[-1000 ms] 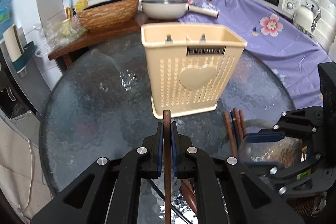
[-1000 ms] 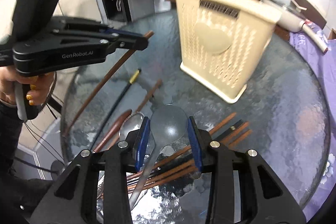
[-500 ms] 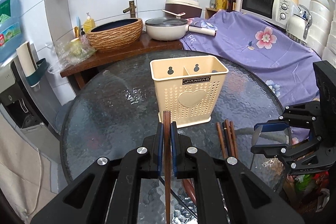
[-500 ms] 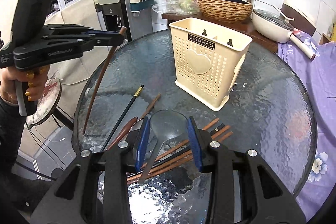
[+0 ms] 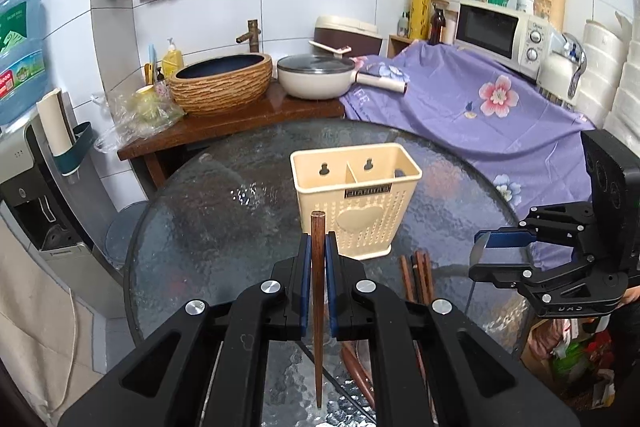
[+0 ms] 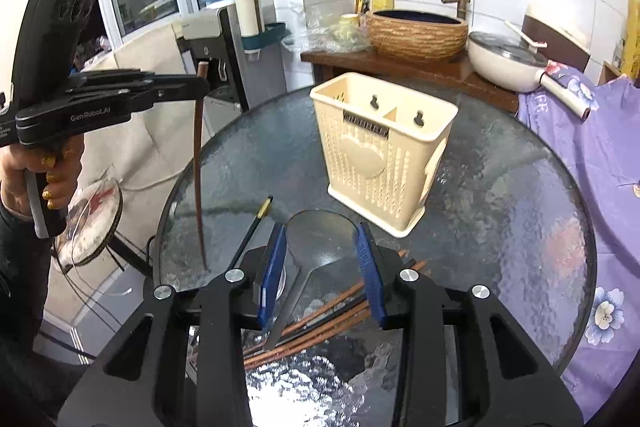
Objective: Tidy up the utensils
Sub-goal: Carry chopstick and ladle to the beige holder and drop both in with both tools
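A cream two-compartment utensil holder (image 5: 356, 199) stands upright on the round glass table (image 5: 208, 227); it also shows in the right wrist view (image 6: 380, 155). My left gripper (image 5: 318, 259) is shut on a brown chopstick (image 5: 318, 307), held upright well above the table, short of the holder; the chopstick (image 6: 197, 167) hangs from it in the right wrist view. My right gripper (image 6: 322, 259) is shut on a grey metal spoon (image 6: 316, 247), lifted above the table in front of the holder. Several brown chopsticks (image 6: 320, 323) lie on the glass beneath it.
A black chopstick with a gold tip (image 6: 252, 227) lies on the glass at left. A wooden counter (image 5: 240, 115) with a woven basin and a white pan (image 5: 316, 79) stands behind the table. A purple flowered cloth (image 5: 480, 115) covers the right side.
Both grippers have risen and pulled back from the holder with their loads. The chopstick in my left gripper has swung from slanted to nearly vertical.
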Motion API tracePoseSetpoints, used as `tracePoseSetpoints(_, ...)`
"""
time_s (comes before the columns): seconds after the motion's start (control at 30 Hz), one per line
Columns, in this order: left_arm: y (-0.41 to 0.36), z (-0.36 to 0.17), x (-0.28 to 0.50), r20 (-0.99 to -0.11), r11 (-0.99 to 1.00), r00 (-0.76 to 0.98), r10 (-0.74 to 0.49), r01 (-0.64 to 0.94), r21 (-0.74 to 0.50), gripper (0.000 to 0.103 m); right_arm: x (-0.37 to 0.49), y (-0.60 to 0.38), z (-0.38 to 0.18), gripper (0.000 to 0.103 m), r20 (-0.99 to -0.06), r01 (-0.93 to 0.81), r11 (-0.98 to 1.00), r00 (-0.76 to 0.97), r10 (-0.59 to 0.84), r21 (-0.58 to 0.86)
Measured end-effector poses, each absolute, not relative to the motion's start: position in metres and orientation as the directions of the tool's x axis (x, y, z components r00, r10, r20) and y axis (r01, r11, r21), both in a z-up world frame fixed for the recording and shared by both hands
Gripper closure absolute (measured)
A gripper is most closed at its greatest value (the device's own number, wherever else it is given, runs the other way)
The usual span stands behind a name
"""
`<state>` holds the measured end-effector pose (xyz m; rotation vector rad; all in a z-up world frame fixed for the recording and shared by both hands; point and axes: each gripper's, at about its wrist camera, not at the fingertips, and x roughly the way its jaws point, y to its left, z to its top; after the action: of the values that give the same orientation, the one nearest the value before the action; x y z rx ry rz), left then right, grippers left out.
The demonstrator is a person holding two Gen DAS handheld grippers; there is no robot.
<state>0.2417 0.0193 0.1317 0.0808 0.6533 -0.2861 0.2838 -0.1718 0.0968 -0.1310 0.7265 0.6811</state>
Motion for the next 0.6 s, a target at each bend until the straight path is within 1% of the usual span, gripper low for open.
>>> tracePoseSetpoints(0.2,0.023,0.159,0.246,-0.573,0.956,0.777,-0.261,0.29,-0.042,0.096,0.294,-0.17,0.12,0.066,-0.62,-0.593,0.801,0.598,0.508,0.084)
tracePoseSetpoints(0.4,0.024,0.198,0.255,-0.533,0.952,0.796,-0.288,0.296,-0.074,0.096,0.313,-0.165,0.155,0.066,-0.571,-0.549,0.835,0.675,0.467,0.034)
tracePoseSetpoints(0.5,0.022,0.228,0.258,-0.482,0.95,0.821,-0.307,0.299,-0.094,0.096,0.325,-0.163,0.177,0.066,-0.539,-0.518,0.855,0.715,0.445,0.019)
tracePoseSetpoints(0.6,0.019,0.254,0.264,-0.429,0.953,0.852,-0.299,0.285,-0.098,0.096,0.339,-0.159,0.199,0.066,-0.512,-0.484,0.875,0.755,0.41,-0.013)
